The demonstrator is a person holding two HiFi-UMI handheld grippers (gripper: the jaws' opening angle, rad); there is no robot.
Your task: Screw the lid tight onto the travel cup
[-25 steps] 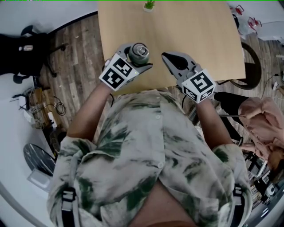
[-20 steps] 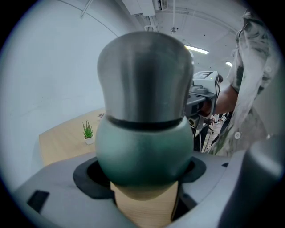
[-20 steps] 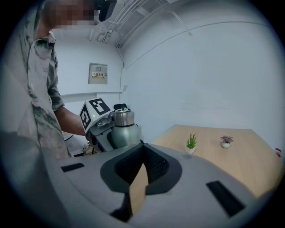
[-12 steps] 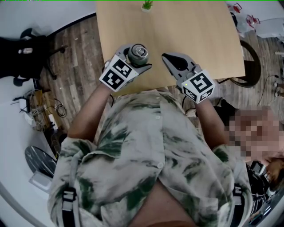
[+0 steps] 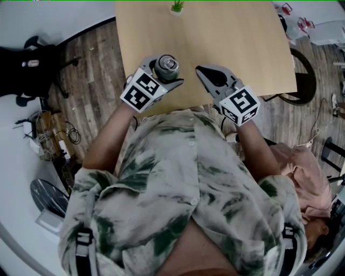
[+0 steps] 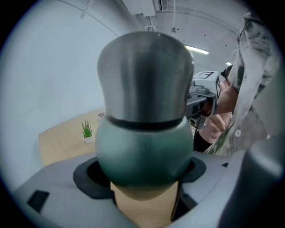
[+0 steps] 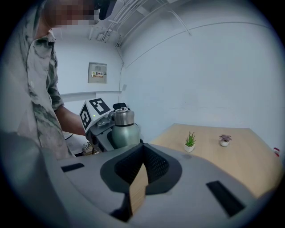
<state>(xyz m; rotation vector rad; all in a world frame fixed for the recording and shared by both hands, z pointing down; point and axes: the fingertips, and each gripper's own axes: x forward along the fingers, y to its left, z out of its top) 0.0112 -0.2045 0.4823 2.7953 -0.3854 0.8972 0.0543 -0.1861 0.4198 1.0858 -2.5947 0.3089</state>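
Observation:
The travel cup [image 5: 168, 65] has a dark green body [image 6: 144, 151] and a steel lid [image 6: 147, 75] sitting on top. My left gripper [image 5: 163, 71] is shut on the green body and holds the cup upright over the near edge of the wooden table [image 5: 237, 38]. I cannot tell whether the cup rests on the table. My right gripper [image 5: 200, 71] hovers just right of the cup, apart from it, shut with nothing between its jaws. In the right gripper view the cup [image 7: 124, 131] shows beyond that gripper [image 7: 141, 171], which is shut there too.
A small green potted plant [image 5: 176, 6] stands at the table's far edge, and a second small plant [image 7: 224, 140] stands beside it. A black chair [image 5: 32, 59] is on the floor to the left. Another person [image 5: 302, 178] is at the lower right.
Both grippers and the cup have stayed where they were. The other person at the right has shifted about.

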